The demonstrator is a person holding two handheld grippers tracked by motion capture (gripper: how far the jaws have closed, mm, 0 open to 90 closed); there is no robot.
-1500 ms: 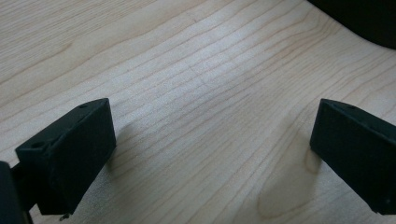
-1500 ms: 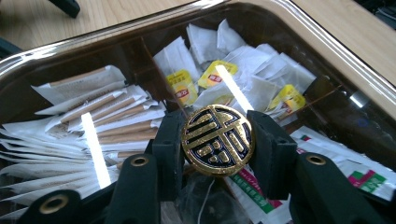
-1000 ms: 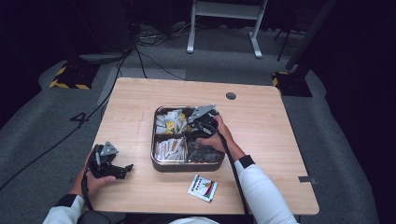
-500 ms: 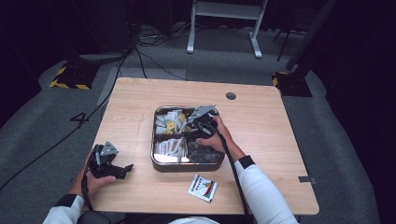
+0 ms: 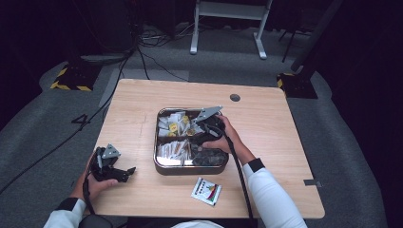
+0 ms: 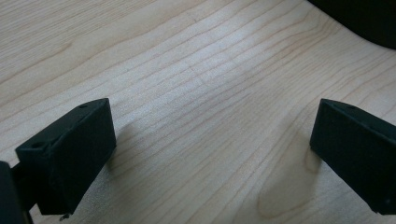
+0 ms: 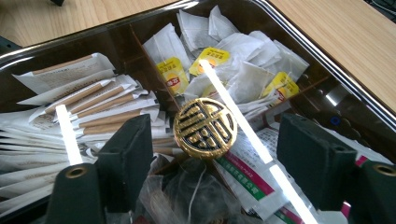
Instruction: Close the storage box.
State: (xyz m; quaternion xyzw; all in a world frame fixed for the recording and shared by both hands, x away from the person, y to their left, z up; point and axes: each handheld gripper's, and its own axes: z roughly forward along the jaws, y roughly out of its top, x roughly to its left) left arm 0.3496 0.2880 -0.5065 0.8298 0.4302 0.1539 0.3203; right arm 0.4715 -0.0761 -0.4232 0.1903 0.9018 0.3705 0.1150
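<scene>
The left gripper (image 5: 127, 171) was rested on the bare wood of the table (image 5: 142, 118), well apart from the tray, its jaws spread wide with nothing between them; in the left gripper view only wood grain was seen in the gap.

The metal tray (image 5: 164, 169) was seen near the middle of the table, split by dividers into compartments. Paper-wrapped sticks (image 7: 88, 100) were laid in one compartment, tea bags (image 7: 219, 51) with yellow tags were heaped in another, flat printed sachets (image 7: 247, 170) were lying near the centre, and dark items, too dim to identify, were held in the near right compartment of the high view. A round gold knob (image 7: 204, 127) was raised at the crossing of the dividers.

The right gripper (image 7: 212, 154) was held over the tray, jaws parted on either side of the knob, nothing yet pinched. One printed packet (image 5: 206, 190) was lying on the table just in front of the tray. The work was judged to be at an early stage, with one packet out and the next grasp not yet made.
</scene>
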